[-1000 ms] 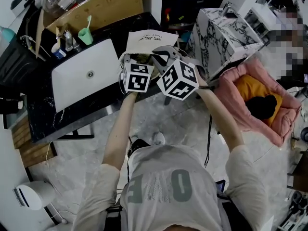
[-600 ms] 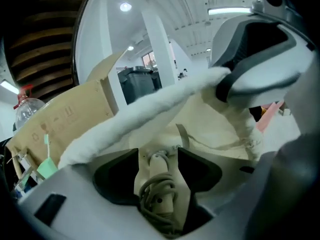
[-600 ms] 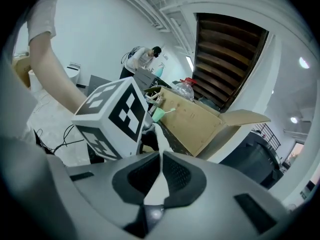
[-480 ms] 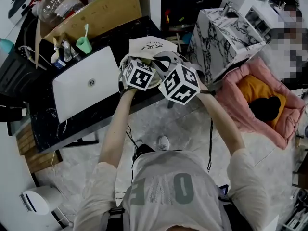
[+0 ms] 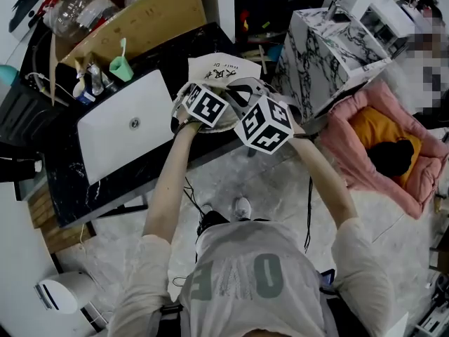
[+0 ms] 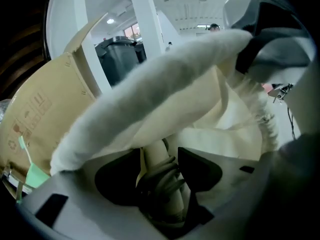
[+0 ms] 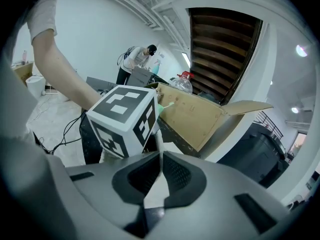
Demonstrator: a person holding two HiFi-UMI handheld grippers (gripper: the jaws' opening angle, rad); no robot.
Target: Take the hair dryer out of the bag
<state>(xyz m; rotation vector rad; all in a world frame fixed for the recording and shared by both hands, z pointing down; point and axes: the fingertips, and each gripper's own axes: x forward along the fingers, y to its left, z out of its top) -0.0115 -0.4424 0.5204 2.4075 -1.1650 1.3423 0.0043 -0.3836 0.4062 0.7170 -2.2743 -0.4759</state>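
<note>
Left gripper (image 6: 159, 165): the jaws are set fairly wide and are closed on the cream plastic hair dryer (image 6: 154, 151) by its round handle, which fills the gap between the dark pads.
Between the left jaws: a grey cord (image 6: 162, 181) is wound around that handle and is caught in the same grip.
Beyond the left jaws: the cream cloth bag (image 6: 210, 129) is draped over and around the tips, and the dryer's head is hidden by it.
Right gripper (image 7: 160, 156): the jaws are pressed together on a thin white strip of the bag's cloth, which runs up out of the tips.
Beyond the right jaws: the left gripper's marker cube is seen just ahead, and an open brown cardboard box (image 7: 200, 114) farther out.
Below both jaws: the black marble desk (image 5: 63, 174) is seen, with the bag at its near edge beside a white closed laptop (image 5: 119, 121).
Done: the dryer is judged to be gripped and the bag's edge held.
Left: the dryer is not yet out. It has to be drawn clear of the cloth.
</note>
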